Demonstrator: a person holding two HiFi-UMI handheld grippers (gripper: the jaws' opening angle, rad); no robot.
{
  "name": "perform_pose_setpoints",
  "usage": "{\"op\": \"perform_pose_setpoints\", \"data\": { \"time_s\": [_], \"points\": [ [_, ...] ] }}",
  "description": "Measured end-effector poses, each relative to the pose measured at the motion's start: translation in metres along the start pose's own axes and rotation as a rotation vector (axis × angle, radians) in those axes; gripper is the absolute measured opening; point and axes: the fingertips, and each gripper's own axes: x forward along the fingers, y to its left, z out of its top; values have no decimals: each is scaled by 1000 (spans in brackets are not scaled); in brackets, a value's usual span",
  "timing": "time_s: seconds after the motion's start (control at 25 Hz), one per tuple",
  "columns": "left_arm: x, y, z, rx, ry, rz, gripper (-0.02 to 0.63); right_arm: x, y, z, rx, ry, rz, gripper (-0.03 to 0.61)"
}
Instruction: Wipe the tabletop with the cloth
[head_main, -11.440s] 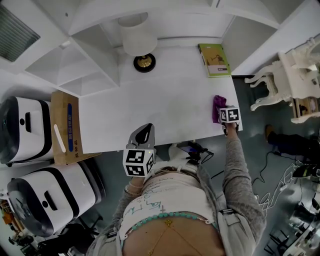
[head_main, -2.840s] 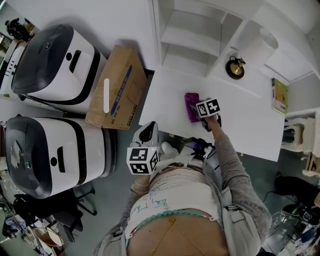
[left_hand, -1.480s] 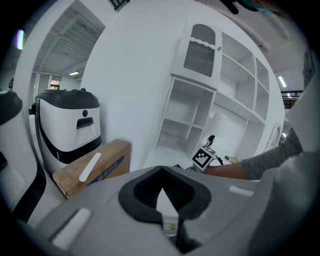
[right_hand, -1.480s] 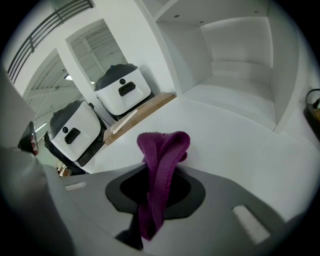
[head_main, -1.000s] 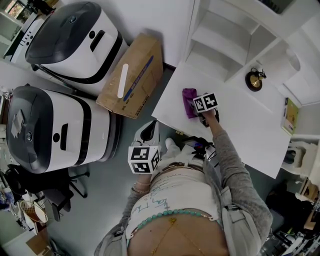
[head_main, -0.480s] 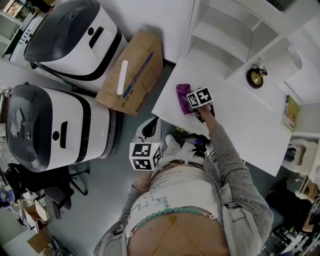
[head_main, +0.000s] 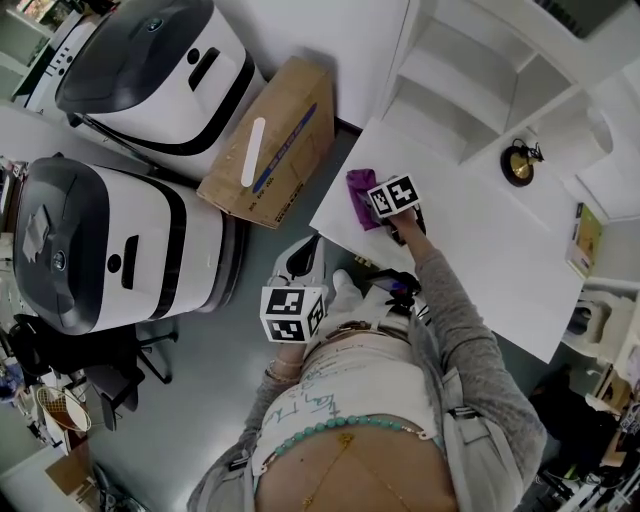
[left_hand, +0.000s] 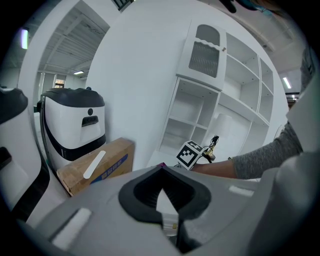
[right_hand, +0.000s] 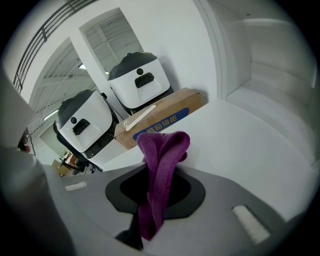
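Purple knitted cloth, likely soft and limp, is clamped mid-fold by the right gripper on the white tabletop.

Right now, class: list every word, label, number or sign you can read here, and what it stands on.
No text can be read for certain.
Cardboard box: white print on its blue stripe, too blurred.
Person's shirt: scrawled lettering, illegible.
Book: cover print too small.
Marker cubes: square patterns, no words.
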Motion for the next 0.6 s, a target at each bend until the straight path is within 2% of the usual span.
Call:
{"op": "perform_pose_setpoints", "data": {
  "time_s": [0.6],
  "points": [
    [-12, 17, -4, -27, -10, 39, 0, 21, 27, 14, -46, 21, 32, 83]
  ]
}}
